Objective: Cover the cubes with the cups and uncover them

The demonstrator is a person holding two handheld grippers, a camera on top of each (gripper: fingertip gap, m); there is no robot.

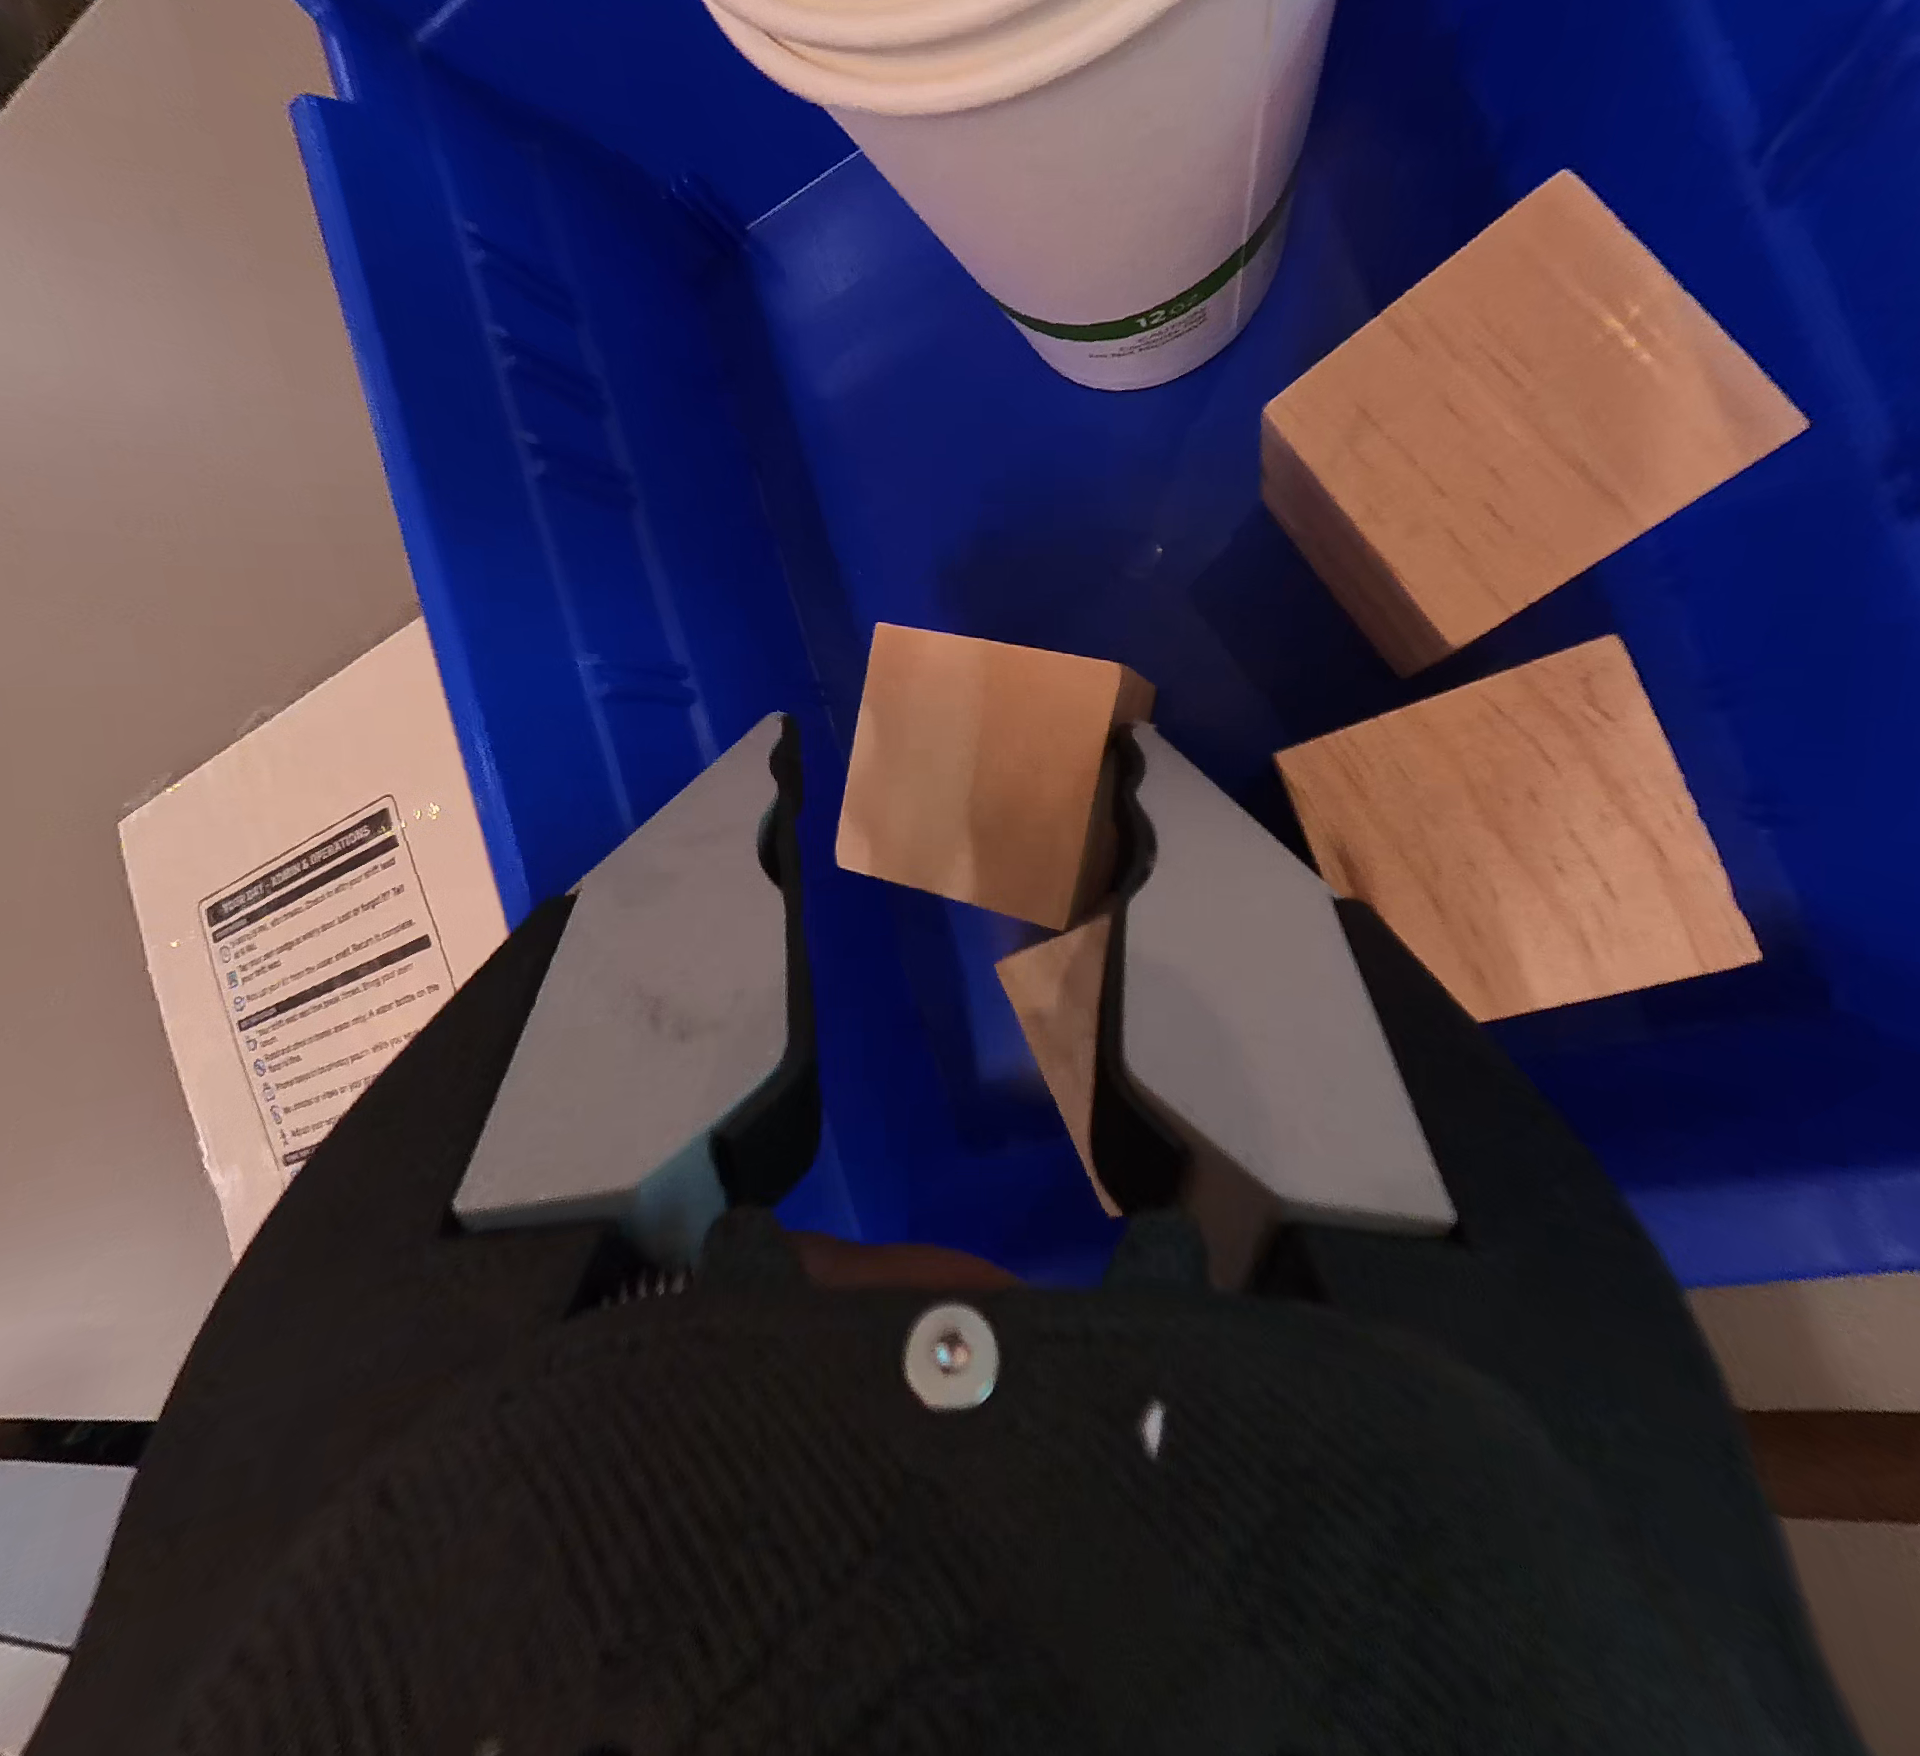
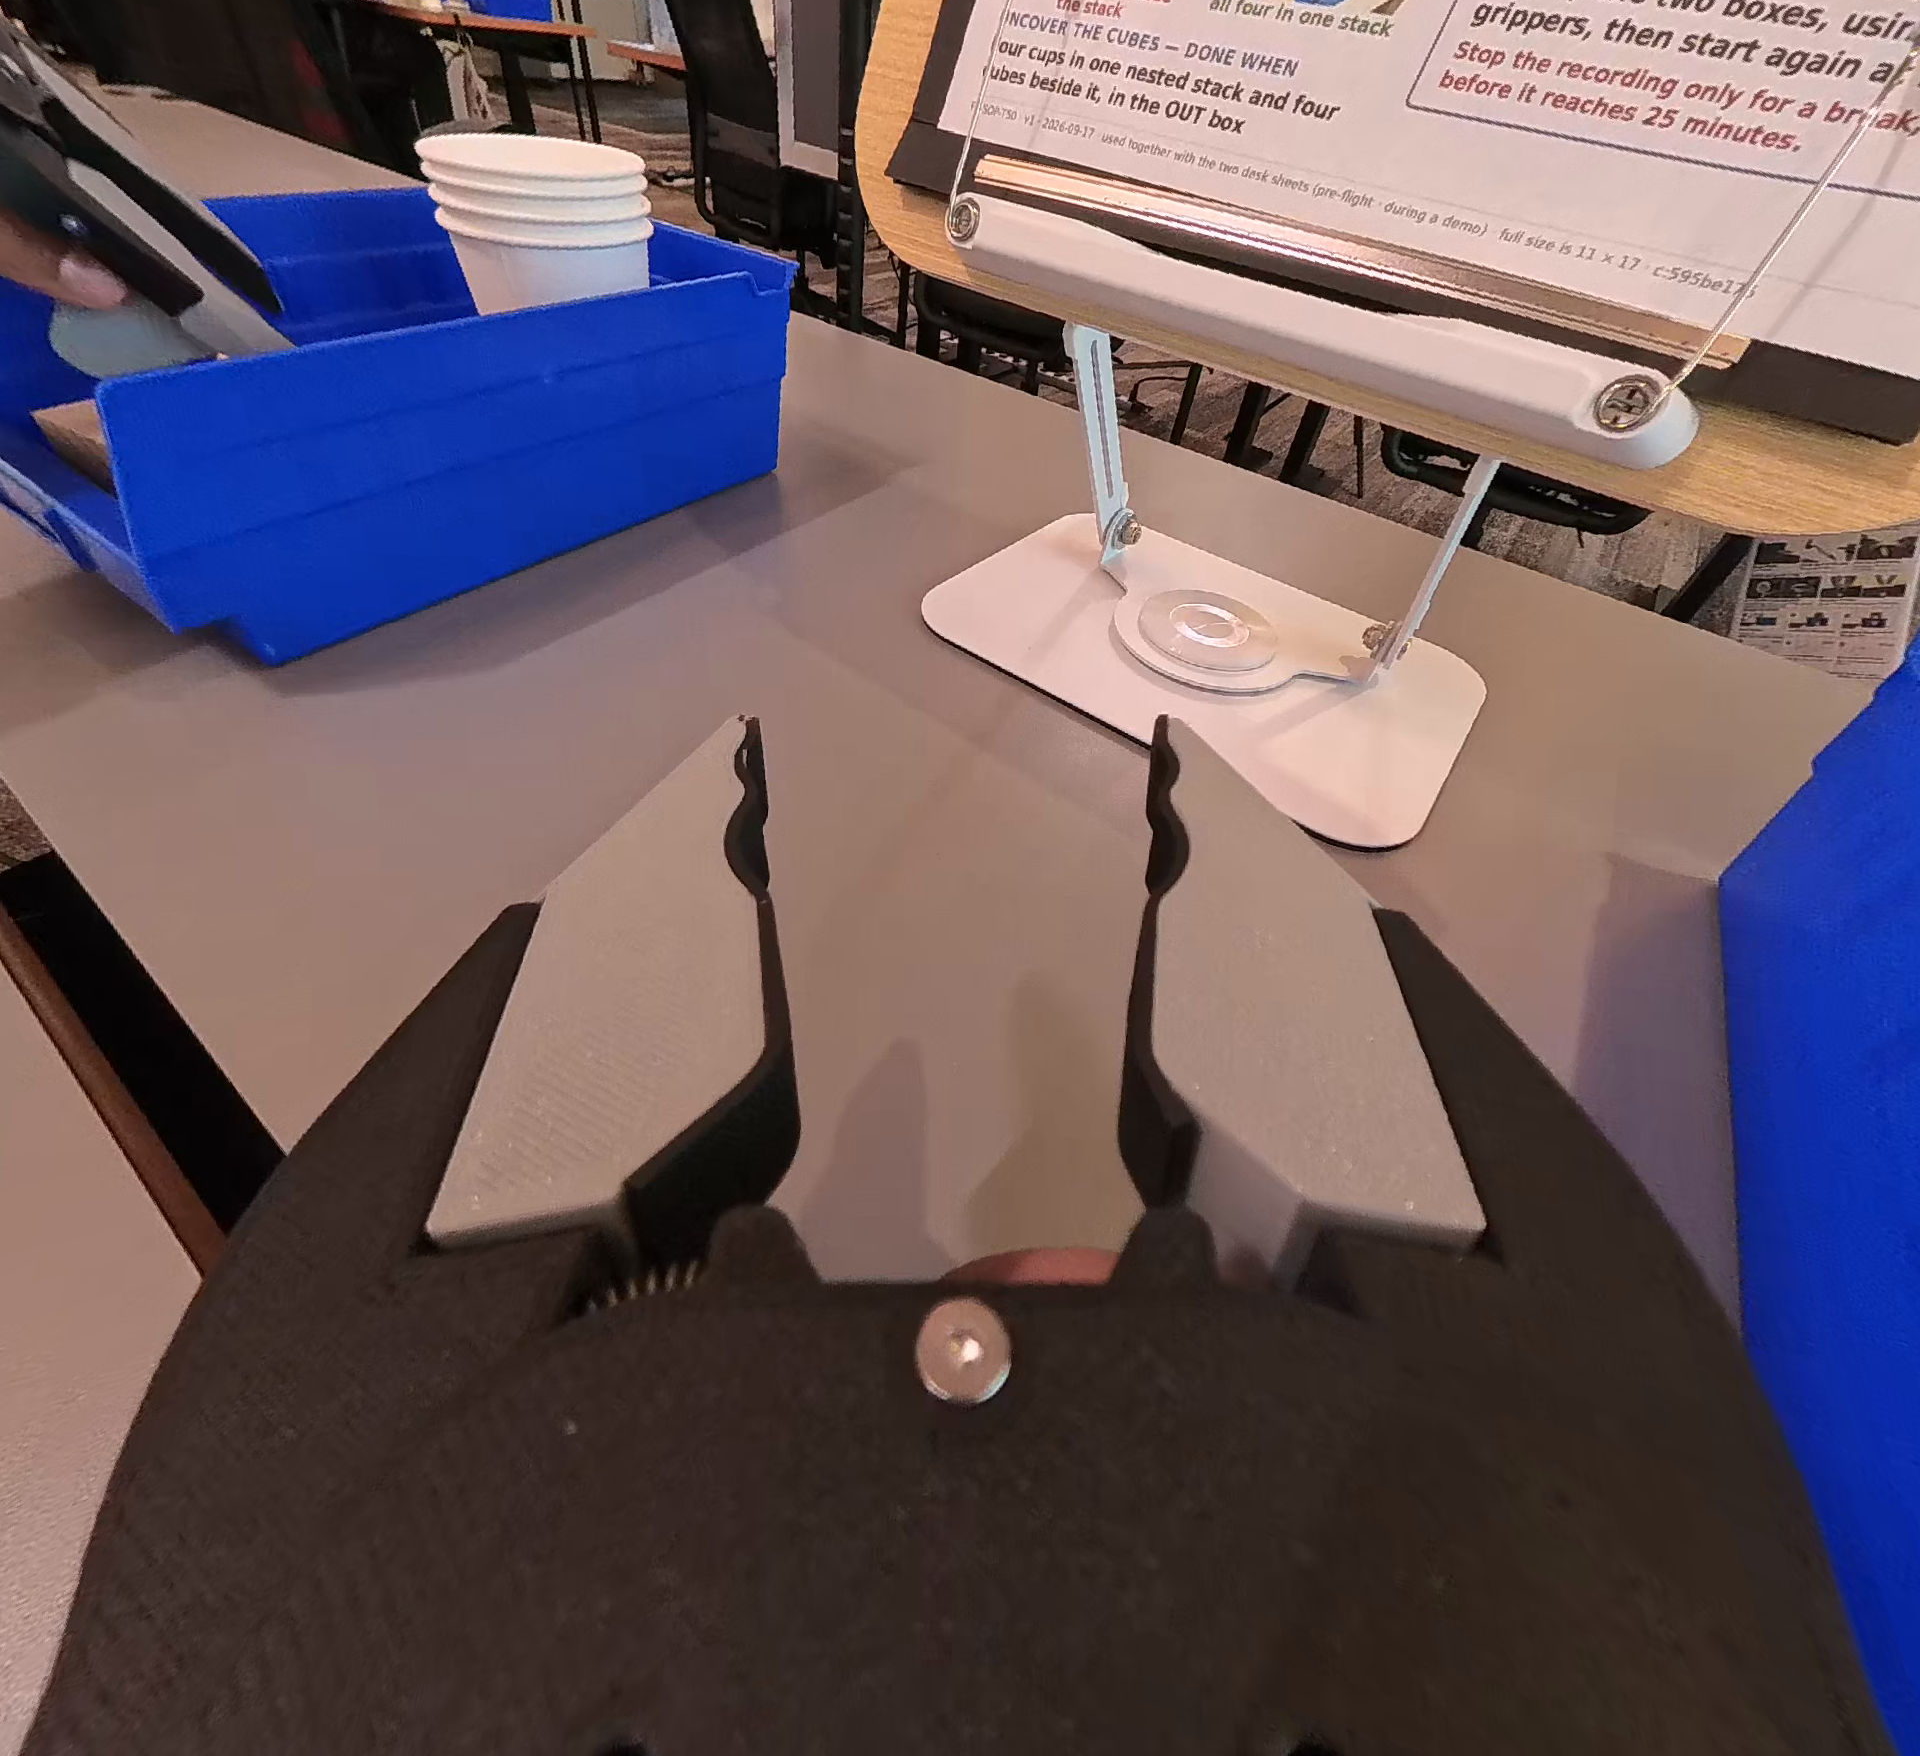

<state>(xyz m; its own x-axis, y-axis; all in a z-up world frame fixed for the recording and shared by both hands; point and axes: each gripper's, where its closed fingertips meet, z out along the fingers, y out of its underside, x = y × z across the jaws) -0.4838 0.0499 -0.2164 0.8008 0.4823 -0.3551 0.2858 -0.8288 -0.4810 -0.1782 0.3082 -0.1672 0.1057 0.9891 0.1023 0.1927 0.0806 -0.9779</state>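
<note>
- Left tongs (image 1: 951, 750) spread, reaching into the blue bin (image 1: 644, 418); a wooden cube (image 1: 971, 771) sits between the fingers, touching the right one, with a gap on the left side.
- Second cube (image 1: 1512, 823) just right of the tongs; third cube (image 1: 1517, 413) beyond it, near the bin's right wall.
- Fourth cube (image 1: 1060, 1052) partly hidden under the right finger.
- Cup stack (image 1: 1049, 75), white and nested, upright at the bin's far end; no cube is covered.
- Bin rests near the table's (image 2: 935, 563) left edge; a printed sheet (image 1: 301, 937) lies left of it.
- Right tongs (image 2: 951, 735) spread, holding nothing, above bare table.
- Stand (image 2: 1247, 667) with an instruction sheet at the far side.
</note>
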